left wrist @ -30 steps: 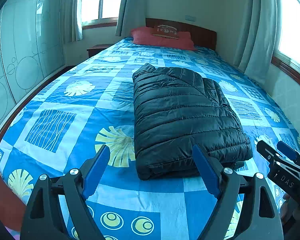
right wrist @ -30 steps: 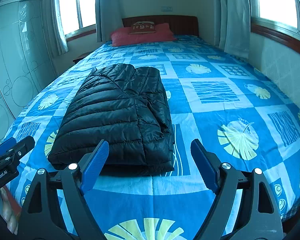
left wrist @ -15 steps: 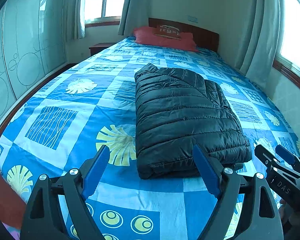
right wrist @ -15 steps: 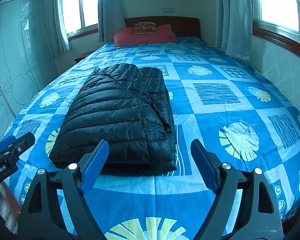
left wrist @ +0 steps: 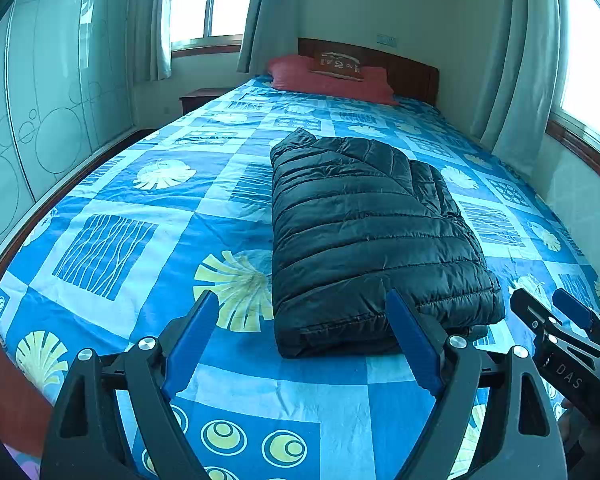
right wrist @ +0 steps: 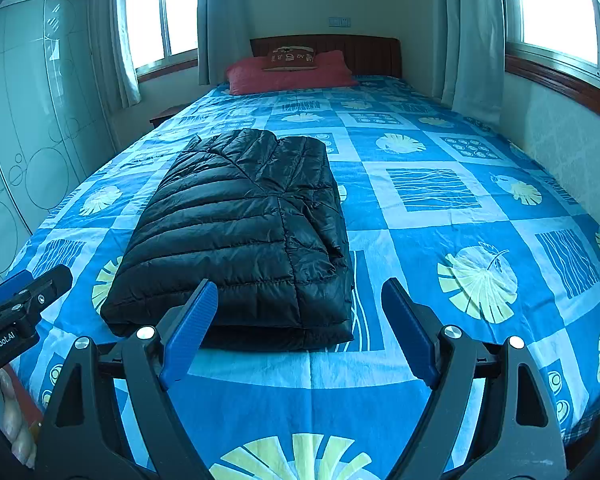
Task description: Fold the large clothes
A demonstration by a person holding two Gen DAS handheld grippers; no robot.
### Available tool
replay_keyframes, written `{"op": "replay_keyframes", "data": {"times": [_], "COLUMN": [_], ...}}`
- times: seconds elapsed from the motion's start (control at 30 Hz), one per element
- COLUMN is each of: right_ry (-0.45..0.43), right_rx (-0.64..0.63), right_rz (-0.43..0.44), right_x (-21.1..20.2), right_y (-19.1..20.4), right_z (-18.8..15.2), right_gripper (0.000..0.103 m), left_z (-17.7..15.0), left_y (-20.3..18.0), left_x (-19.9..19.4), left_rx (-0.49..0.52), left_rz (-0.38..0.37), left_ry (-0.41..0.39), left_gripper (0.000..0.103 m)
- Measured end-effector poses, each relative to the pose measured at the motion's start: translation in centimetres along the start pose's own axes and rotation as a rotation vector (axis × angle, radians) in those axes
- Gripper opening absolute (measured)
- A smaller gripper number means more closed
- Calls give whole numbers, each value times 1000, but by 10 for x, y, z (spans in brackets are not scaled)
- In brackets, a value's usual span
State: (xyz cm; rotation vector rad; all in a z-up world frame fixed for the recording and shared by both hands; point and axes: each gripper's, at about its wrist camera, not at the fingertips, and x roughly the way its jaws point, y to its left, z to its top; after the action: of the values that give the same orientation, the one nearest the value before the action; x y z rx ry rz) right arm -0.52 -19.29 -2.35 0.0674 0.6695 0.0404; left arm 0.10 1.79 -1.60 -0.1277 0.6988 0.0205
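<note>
Bed (left wrist: pixel 112 240), single, covered in a blue patchwork-print sheet with pale leaf and circle motifs; runs away from the cameras to a dark wooden headboard.

Black quilted puffer jacket (left wrist: pixel 364 232), glossy, lies on the sheet about mid-width, toward the near end of the bed. It is gathered into one thick rectangular bundle, layers stacked, near edge a rounded fold. No sleeve or hood shows loose. Right-hand side looks a little rumpled where layers meet (right wrist: pixel 320 216).

Judgement: folding appears essentially done; at most a tidy of that rumpled side, or moving the bundle away, is left.

Red pillow (right wrist: pixel 288 74) at the head, a small brown patterned cushion on top.

Left tool (left wrist: pixel 304 340): blue pads spread wide, nothing between them, clear of the jacket's near edge.

Right tool (right wrist: pixel 300 328): likewise spread, empty, short of the bundle.
</note>
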Motion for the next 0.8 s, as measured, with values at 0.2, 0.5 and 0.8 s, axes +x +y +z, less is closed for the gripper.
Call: {"op": "replay_keyframes", "data": {"times": [0.2, 0.5, 0.8], "right_ry": [1, 3, 0], "right_rx": [0, 0, -1], "right_rz": [1, 1, 2], "right_x": [0, 0, 0], "right_y": [0, 1, 2], "right_z": [0, 0, -1], "right_gripper": [84, 84, 84], "left_z": [0, -1, -1], "left_y": [0, -2, -3], "left_x": [-2, -1, -1], "left_rx": [2, -3, 3], "left_rz": [2, 5, 15], "left_ry": [-4, -1, -7], "left_gripper": [86, 86, 86]}}
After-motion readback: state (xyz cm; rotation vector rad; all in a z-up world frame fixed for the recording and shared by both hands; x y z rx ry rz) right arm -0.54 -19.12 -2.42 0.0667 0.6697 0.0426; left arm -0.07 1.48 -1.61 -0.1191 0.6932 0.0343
